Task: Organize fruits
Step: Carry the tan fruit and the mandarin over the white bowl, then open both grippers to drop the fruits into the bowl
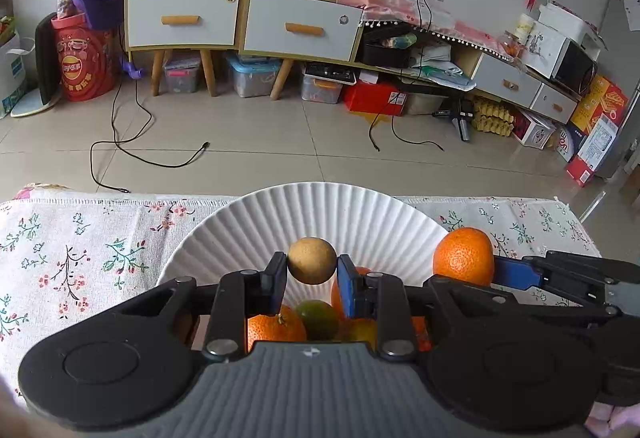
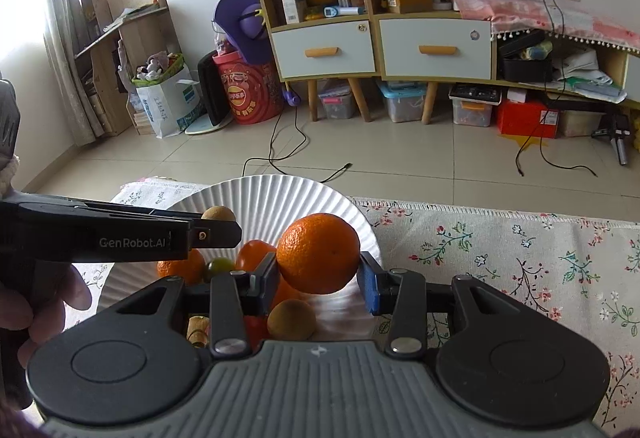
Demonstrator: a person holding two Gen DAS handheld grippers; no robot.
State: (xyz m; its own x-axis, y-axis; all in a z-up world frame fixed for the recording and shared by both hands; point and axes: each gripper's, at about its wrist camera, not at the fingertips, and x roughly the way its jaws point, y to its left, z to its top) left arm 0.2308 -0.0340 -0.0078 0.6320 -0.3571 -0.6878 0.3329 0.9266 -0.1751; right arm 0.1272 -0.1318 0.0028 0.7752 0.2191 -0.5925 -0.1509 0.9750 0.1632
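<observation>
Left hand-held gripper [image 1: 312, 275] clamped on a small tan fruit [image 1: 312, 260] above the white plate [image 1: 320, 206]. Right hand-held gripper [image 2: 319, 278] clamped on an orange [image 2: 319, 253] over the plate's right edge, flowered worktop [image 2: 520, 258] below.

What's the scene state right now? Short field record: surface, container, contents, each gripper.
surface: floral tablecloth
container: white fluted paper plate
contents: orange mandarins, small green citrus, small tan round fruit
left gripper: shut on a small tan-brown round fruit, held above the plate
right gripper: shut on a large orange mandarin, at the plate's right rim
spacing: grippers side by side, close
</observation>
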